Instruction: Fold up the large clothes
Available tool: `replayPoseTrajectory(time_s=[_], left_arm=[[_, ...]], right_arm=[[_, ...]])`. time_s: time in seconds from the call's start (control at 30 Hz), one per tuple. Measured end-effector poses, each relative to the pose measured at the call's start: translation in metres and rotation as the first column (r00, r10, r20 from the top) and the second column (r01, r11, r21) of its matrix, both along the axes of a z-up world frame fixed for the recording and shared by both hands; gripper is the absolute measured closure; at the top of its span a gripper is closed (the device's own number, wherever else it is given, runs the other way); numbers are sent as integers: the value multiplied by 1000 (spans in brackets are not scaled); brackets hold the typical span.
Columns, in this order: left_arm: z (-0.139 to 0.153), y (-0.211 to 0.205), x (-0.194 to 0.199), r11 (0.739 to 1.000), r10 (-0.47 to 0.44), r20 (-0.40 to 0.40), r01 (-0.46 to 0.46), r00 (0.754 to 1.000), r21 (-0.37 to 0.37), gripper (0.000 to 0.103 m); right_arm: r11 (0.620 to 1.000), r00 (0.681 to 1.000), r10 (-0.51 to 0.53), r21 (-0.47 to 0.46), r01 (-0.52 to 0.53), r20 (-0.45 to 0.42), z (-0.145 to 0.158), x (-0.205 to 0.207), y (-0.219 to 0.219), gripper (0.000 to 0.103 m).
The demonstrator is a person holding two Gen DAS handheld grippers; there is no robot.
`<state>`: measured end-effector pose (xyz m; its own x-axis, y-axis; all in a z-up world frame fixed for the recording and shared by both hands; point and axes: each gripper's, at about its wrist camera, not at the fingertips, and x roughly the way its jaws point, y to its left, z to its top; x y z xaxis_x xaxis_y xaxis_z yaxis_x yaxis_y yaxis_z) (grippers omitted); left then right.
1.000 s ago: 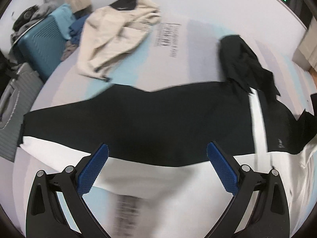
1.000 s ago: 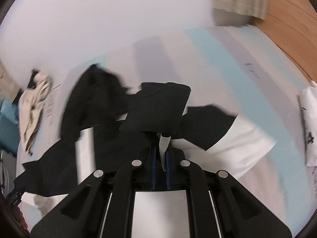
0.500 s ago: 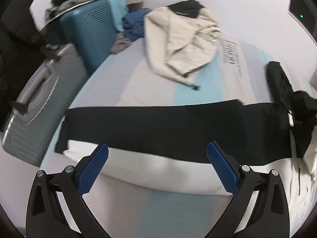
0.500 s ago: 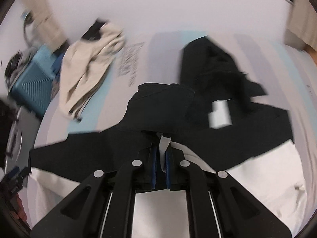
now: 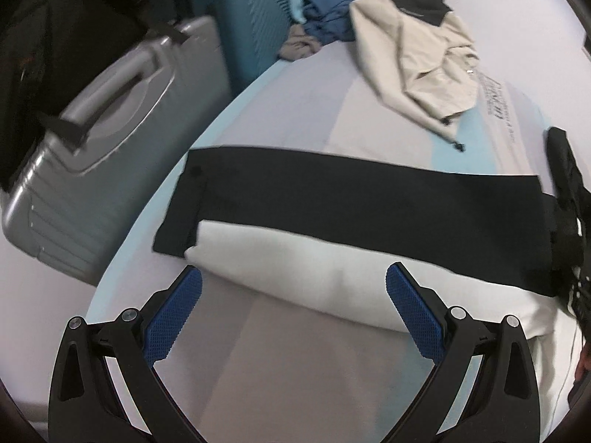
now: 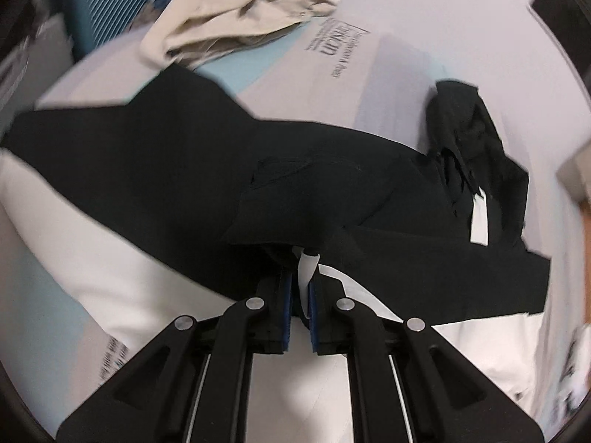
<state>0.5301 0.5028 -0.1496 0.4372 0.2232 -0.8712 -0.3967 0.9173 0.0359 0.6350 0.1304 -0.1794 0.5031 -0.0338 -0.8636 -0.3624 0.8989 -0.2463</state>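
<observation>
Black-and-white garment (image 5: pixel 354 199) lies spread across the bed (image 5: pixel 314 110), a long black band on the far side with a white band along the near side. Left wrist view shows its squared-off end near the bed's edge, black panel folded over the white, edges fairly straight. Right wrist view shows the other end instead: black cloth (image 6: pixel 155 170) bunched and lifted toward the camera, a small white tag (image 6: pixel 307 264) poking out.

Left gripper (image 5: pixel 293 304) hangs above the bedsheet just short of the white band, blue pads (image 5: pixel 173 317) set wide apart, nothing between them. Right gripper (image 6: pixel 300 291) has its jaws nearly closed, pinching the tag and a fold of the black cloth; pads have just eased apart slightly with the fabric between them.

Only the right view shows a second crumpled black garment (image 6: pixel 469 140) with a white label, touching the far end of the main one. Left view catches it only at the frame edge.

Beige jacket (image 5: pixel 417 59) lies crumpled farther back on the bed, blue clothes (image 5: pixel 328 18) beside it. Bedsheet is pale grey with light blue stripes and printed lettering (image 6: pixel 332 48). Only the left view shows the grey suitcase (image 5: pixel 103 140) standing beside the bed; a teal suitcase (image 5: pixel 251 11) behind it shows in both. Motion blur throughout.
</observation>
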Motion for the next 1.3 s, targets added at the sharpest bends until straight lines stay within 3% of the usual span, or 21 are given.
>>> replayPoseTrajectory(time_s=[0.07, 0.13, 0.17, 0.37, 0.63, 0.77, 0.9, 1.07, 1.1, 1.17, 1.2, 1.27, 1.3], left_arm=[[-4, 12, -3, 1000, 19, -8, -19, 1000, 4, 6], [-7, 25, -8, 999, 43, -15, -43, 999, 7, 6], [-8, 30, -10, 999, 51, -17, -50, 999, 4, 6], [-15, 61, -23, 997, 82, -35, -81, 996, 16, 6], [-23, 107, -44, 989, 147, -50, -148, 988, -14, 6], [-30, 113, -35, 991, 94, -35, -97, 995, -97, 6], [-50, 133, -22, 968, 132, -46, -138, 990, -212, 6], [-65, 145, -9, 954, 149, -47, -156, 988, -257, 6], [-68, 147, -5, 952, 154, -54, -163, 987, -259, 8], [-70, 148, 0, 955, 162, -70, -174, 984, -238, 23], [-70, 148, 1, 957, 159, -71, -172, 985, -233, 26], [-69, 149, 6, 961, 154, -73, -166, 985, -222, 44], [-68, 148, 7, 963, 146, -72, -158, 987, -219, 46]], right_arm=[[998, 999, 35, -49, -34, 14, -6, -7, 8, 87], [994, 996, 75, -88, -71, 40, -10, -17, 17, 72], [993, 995, 89, -86, -85, 42, -10, -21, 21, 64], [993, 993, 114, -20, -113, 32, -9, -34, 30, 39], [977, 985, 172, 120, -174, 21, 16, -51, 49, 36], [972, 986, 167, 165, -168, 20, 31, -61, 49, 37], [970, 992, 124, 209, -124, 11, 43, -66, 37, 36], [969, 998, 64, 238, -61, -5, 50, -63, 13, 36], [969, 999, 46, 242, -42, -11, 50, -61, 7, 36], [970, 1000, 20, 241, -15, -19, 48, -56, -3, 36], [971, 1000, 7, 239, -1, -22, 47, -54, -8, 36], [969, 999, -29, 243, 38, -37, 44, -47, -20, 36], [967, 998, -50, 247, 60, -44, 44, -43, -27, 36]])
